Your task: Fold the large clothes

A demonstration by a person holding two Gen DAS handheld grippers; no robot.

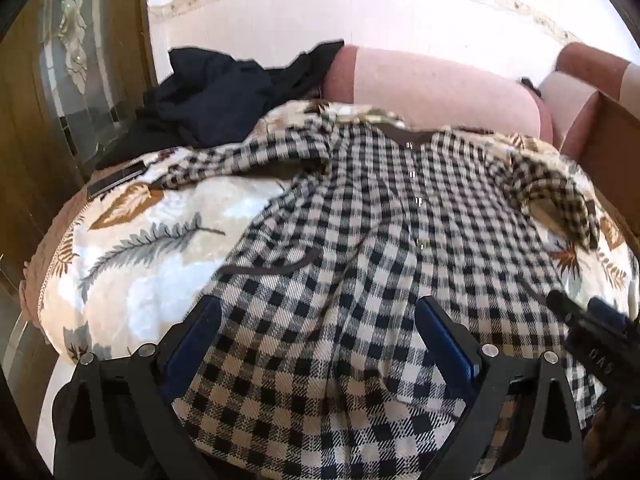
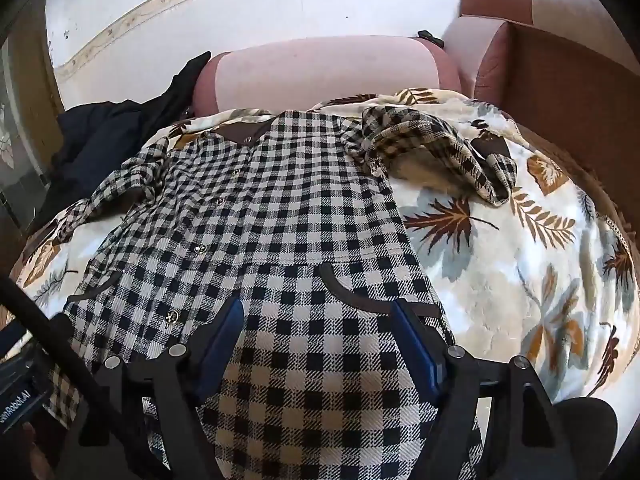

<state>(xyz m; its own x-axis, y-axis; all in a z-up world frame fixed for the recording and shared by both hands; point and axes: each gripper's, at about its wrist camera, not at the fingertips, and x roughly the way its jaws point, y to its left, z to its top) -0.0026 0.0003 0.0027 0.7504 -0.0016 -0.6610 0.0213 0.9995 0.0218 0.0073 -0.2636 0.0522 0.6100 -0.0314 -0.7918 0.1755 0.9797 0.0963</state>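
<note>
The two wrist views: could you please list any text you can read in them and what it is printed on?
"...mRobot.AI", start cut off: on the left gripper body, right wrist view.
"DAS", faint and uncertain: on the right gripper body, left wrist view.
Checked coat and leaf-print blanket: no text.

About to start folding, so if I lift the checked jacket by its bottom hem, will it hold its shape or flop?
The checked jacket will probably flop: its sleeve already lies crumpled. The weave looks thick, so likely somewhat heavy, draping in broad folds.

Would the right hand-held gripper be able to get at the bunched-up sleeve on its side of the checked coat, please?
Probably yes: the right hand-held gripper stands open over the hem, and only flat coat lies before the sleeve.
</note>
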